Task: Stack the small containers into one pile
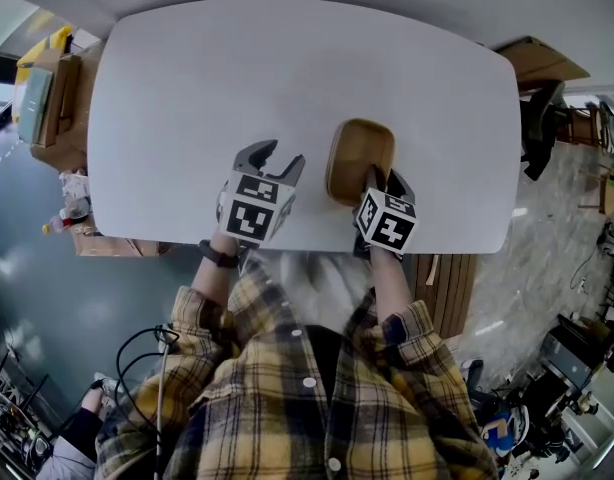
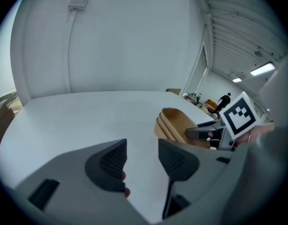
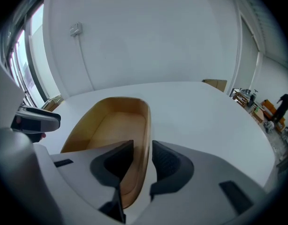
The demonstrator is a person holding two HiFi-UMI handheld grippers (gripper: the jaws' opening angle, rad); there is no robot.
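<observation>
A pile of nested brown oval containers [image 1: 359, 158] sits on the white table [image 1: 287, 68] near its front edge; in the left gripper view the pile [image 2: 174, 125] shows layered rims. My right gripper [image 1: 387, 180] stands at the pile's near end. In the right gripper view its jaws [image 3: 143, 156] straddle the top container's [image 3: 113, 125] right rim, one inside and one outside, apart from it and open. My left gripper [image 1: 277, 153] hovers to the left of the pile, open, with only bare table between its fingers [image 2: 141, 156]. It also sees the right gripper [image 2: 205, 134].
Cardboard boxes [image 1: 52, 98] stand off the table's left side, a dark chair [image 1: 542, 128] off its right, and wooden panels [image 1: 457, 288] by the front right corner. The table's front edge runs just below both grippers.
</observation>
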